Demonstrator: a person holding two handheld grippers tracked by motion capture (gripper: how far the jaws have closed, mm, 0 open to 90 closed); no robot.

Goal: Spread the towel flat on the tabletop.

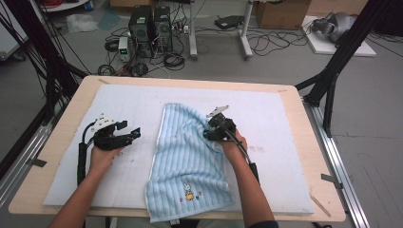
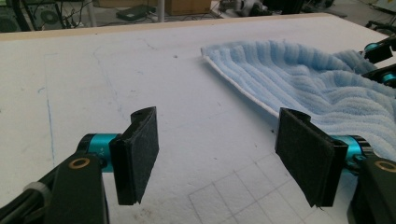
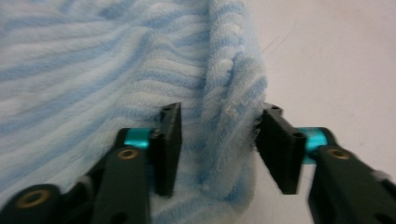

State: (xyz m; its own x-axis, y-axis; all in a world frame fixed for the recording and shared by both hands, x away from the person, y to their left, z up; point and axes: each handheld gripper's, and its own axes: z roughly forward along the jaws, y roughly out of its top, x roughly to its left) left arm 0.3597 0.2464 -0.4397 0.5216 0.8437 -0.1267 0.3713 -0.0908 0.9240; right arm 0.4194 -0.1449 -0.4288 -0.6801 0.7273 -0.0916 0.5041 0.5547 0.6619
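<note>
Nearest the person, the lower edge of the light-blue striped terry towel hangs over the front lip of the pale wooden tabletop, so its hem is cut off from sight. Just above that edge sits a small embroidered rabbit figure with a few coloured dots beside it; any lettering there is too small to read, and no brand shows on either tool.

The towel lies lengthwise on the white foam mat near the middle, its right edge bunched into a raised fold. The right gripper sits over that fold, and in the right gripper view its fingers stand part open with the ridge of cloth between them: the far pad touches the fluff, the near one stands just beside it, so the fabric is straddled rather than pinched. That view is blurred, and the person's hand covers the tool's rear.

Well apart to the left, the left gripper rests over bare mat, fingers spread wide and grasping nothing. Faint pencilled grid lines cross the mat beneath.

Beyond the tabletop, black computer towers and tangled cables crowd the floor.
</note>
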